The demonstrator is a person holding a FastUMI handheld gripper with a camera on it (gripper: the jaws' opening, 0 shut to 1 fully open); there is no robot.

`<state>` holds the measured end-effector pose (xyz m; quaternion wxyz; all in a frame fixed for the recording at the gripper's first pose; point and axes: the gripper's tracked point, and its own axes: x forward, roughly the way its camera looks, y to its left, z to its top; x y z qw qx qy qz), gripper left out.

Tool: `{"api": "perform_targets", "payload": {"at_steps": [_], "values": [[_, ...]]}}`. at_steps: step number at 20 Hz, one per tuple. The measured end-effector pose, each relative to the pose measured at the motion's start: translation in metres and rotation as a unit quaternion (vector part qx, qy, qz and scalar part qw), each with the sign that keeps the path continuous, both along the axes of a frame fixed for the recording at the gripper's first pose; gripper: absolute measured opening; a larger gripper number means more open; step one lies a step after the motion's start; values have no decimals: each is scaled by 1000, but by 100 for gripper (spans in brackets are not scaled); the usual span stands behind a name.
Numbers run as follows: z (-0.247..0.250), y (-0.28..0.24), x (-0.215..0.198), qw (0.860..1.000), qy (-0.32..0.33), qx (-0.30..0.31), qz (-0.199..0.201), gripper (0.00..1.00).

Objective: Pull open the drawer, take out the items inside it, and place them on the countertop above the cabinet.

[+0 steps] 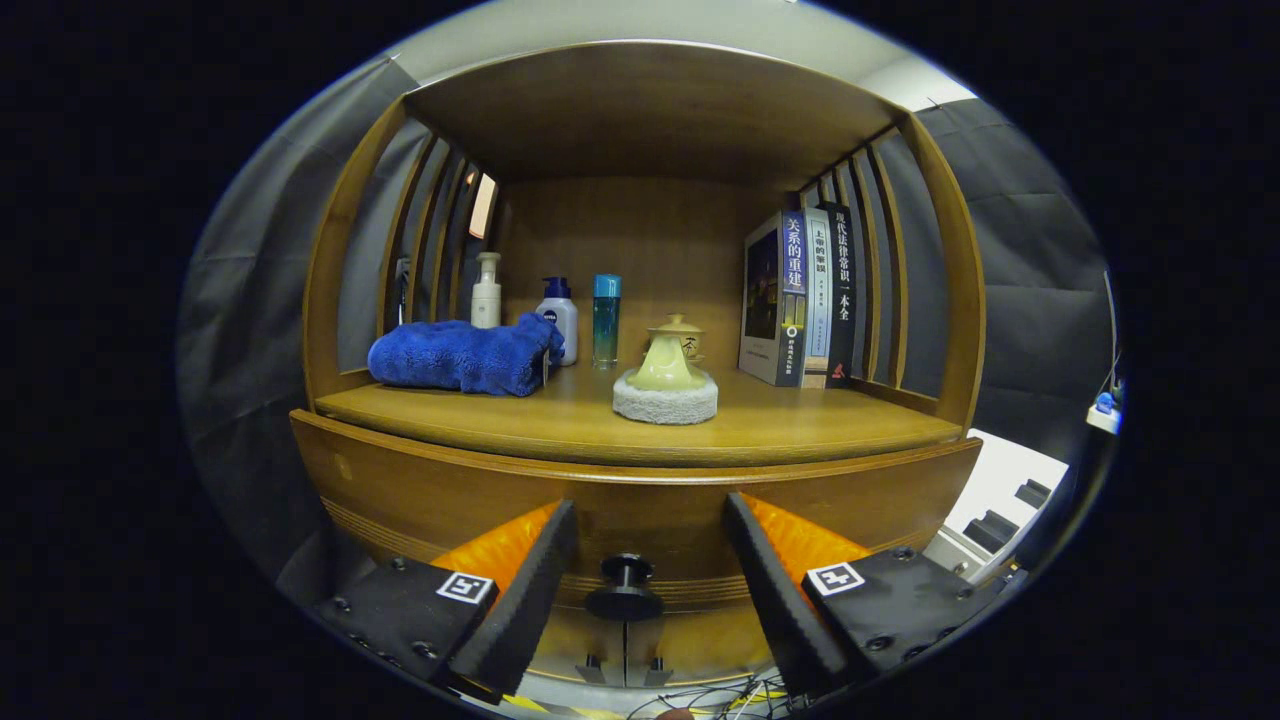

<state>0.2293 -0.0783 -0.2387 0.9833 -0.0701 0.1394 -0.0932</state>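
Gripper view showed the claw [648,520] spread wide, its fingers flanking the dark knob [623,589] without touching it. That knob's stem pointed straight out of the closed drawer [420,495] front toward the claw. Beyond, on the countertop [800,425], sat a blue towel [462,355], three bottles [557,312], a lidded teacup [668,368] and upright books [797,298].

Cabinet [640,480]: smooth, satin-finished wood. Towel [460,355]: plush, matt cloth. Drawer knob [624,590]: matt, dark. Bottles [606,318]: glossy plastic.

A wooden shelf unit [650,110] with slatted sides stands against dark cloth walls [1030,270].
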Motion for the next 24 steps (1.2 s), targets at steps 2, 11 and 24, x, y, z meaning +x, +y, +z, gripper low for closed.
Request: {"api": "perform_targets", "payload": {"at_steps": [2,11,24], "values": [[0,-1,4,1000,-1,-5,1,98],[-6,3,6,999,4,-43,7,99],[148,60,-94,994,-78,-20,71,98]]}}
